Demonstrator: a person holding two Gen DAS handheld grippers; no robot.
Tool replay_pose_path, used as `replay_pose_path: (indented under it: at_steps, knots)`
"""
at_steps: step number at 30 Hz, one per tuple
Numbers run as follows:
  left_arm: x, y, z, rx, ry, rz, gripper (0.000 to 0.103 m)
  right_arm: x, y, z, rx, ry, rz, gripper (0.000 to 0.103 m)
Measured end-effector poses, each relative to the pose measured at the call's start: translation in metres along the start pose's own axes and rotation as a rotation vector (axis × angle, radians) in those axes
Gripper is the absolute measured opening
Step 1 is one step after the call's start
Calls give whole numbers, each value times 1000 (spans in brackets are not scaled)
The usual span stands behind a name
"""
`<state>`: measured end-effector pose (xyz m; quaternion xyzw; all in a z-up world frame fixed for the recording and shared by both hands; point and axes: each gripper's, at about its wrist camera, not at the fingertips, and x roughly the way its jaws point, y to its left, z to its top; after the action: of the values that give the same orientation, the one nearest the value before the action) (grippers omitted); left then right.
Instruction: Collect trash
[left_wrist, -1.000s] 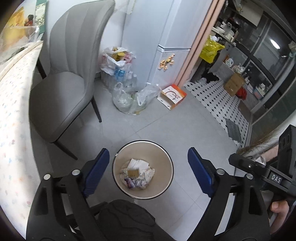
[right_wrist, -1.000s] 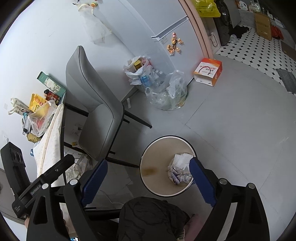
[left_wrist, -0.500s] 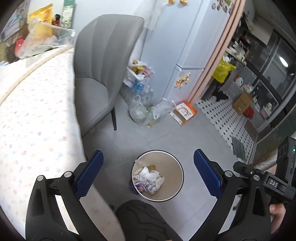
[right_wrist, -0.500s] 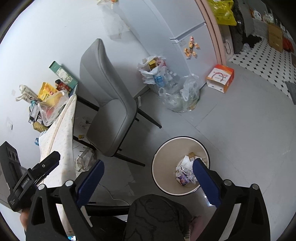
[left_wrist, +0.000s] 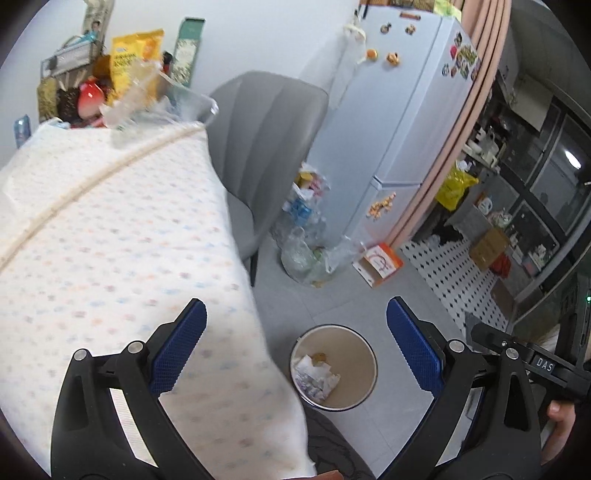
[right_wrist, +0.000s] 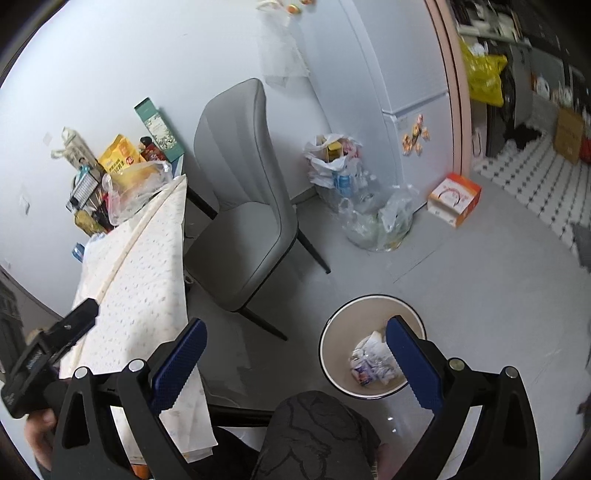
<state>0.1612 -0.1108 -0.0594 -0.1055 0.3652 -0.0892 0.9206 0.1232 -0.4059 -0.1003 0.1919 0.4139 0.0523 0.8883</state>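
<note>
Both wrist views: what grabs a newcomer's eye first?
Probably the round waste bin on the grey floor, low in both views, with crumpled paper and wrappers already in it. Next, the table in its dotted cloth filling the left of the left wrist view, packets piled at its far end, a grey chair beside it. Both the left gripper and the right gripper frame the scene with blue fingers spread wide, empty.

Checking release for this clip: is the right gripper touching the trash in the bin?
Apart. In the right wrist view the right gripper stands open and empty, well above the bin; the trash lies on its bottom.
</note>
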Motion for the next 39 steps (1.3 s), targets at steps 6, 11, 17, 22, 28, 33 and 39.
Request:
replay_pose_path:
  at_steps: [6, 11, 17, 22, 28, 33, 39]
  knots:
    - [-42, 16, 7, 4, -52, 46, 97, -21, 36, 3, -71, -28, -29, 95]
    - [-71, 33, 8, 6, -74, 75, 97, -38, 59, 2, -104, -55, -77, 95]
    - [-111, 46, 3, 3, -114, 117, 97, -60, 86, 0, -167, -92, -55, 95]
    - [-142, 54, -1, -4, -155, 157, 97, -82, 102, -4, -189, -141, -100, 95]
    - [-177, 59, -10, -19, -196, 183, 97, -106, 118, -13, -224, -158, -37, 95]
    - [-198, 60, -16, -15, -208, 199, 97, -122, 129, -21, -266, -165, -1, 95]
    - [-222, 65, -21, -26, -227, 227, 97, -138, 143, -32, -316, -181, 21, 95]
